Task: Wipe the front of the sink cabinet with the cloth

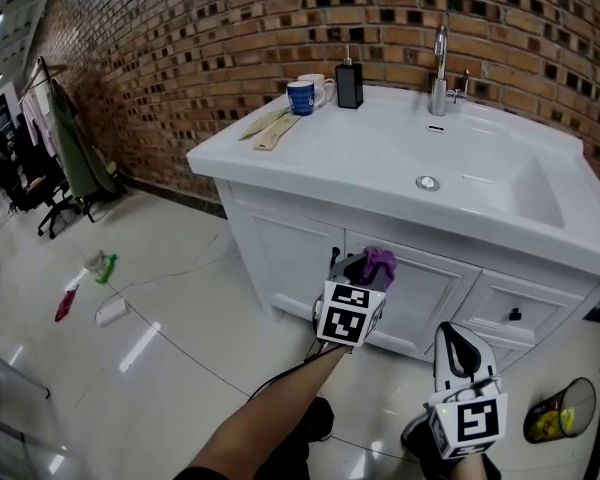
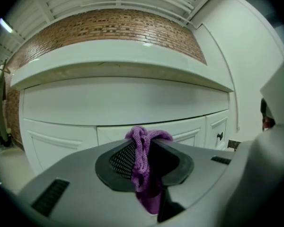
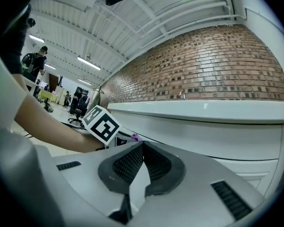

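Gripping a bunched purple cloth (image 2: pixel 142 161), the left hand-held gripper (image 2: pixel 144 143) has its jaws closed narrowly on the fabric, which spills over their tips and hangs down between them. The right hand-held gripper (image 3: pixel 143 145) sits lower and nearer the person, jaws pressed together tip to tip, pointing up at the sink cabinet (image 3: pixel 236 136). From the head view, the cloth (image 1: pixel 380 261) is held up at the white cabinet front (image 1: pixel 280 258), beside the seam between two door panels; whether it touches the panel is not clear. At the lower right a mesh waste basket (image 1: pixel 570 400) holds something yellow, and the frame edge cuts it off. Further back, the white bench (image 1: pixel 360 153) topping the cabinet carries two flat wooden pieces (image 1: pixel 270 128), too small to identify. Behind them stand a blue mug (image 1: pixel 301 98), a white mug (image 1: pixel 321 85) and a black soap dispenser (image 1: pixel 349 83); the mugs' contents cannot be seen. The basin (image 1: pixel 520 193) shows its drain (image 1: pixel 427 182), with a chrome faucet (image 1: pixel 439 68) against the brick wall (image 1: pixel 180 38).
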Motion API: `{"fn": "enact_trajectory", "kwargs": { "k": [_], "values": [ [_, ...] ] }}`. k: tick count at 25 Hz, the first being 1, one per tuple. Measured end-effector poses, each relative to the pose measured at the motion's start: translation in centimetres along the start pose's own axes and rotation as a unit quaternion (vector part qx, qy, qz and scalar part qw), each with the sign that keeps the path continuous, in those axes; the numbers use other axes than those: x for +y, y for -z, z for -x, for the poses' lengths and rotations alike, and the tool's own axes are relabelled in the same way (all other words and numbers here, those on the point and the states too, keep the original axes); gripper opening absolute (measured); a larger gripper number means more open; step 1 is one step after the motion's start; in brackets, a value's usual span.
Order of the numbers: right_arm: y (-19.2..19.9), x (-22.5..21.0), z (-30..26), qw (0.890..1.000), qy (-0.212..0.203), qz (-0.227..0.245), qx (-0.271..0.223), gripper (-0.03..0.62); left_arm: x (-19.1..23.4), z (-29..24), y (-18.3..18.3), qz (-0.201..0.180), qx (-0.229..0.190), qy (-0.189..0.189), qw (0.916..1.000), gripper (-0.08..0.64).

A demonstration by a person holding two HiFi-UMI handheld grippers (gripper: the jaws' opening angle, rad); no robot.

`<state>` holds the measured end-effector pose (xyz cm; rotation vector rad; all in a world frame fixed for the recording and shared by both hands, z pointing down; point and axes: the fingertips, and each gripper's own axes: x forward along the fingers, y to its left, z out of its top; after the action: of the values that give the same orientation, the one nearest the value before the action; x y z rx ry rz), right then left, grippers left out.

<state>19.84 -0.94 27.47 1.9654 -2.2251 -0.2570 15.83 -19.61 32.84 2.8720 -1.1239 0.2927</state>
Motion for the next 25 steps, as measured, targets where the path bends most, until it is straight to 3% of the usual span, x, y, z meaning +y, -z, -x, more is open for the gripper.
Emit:
{"fn": "enact_trajectory", "kwargs": {
  "k": [11,25],
  "values": [
    [-0.7,0.6,-0.2,1.000,-0.009,-0.004,-0.015,0.002,4.0,3.0,-5.2,-0.018,-0.055,-0.046,0.9973,0.087],
    [2.8,1.3,-1.8,1.000,-0.022,-0.021,0.005,0.002,5.1,1.1,1.5,0.011,-0.004,-0.049,0.9987,0.087]
  ]
}}
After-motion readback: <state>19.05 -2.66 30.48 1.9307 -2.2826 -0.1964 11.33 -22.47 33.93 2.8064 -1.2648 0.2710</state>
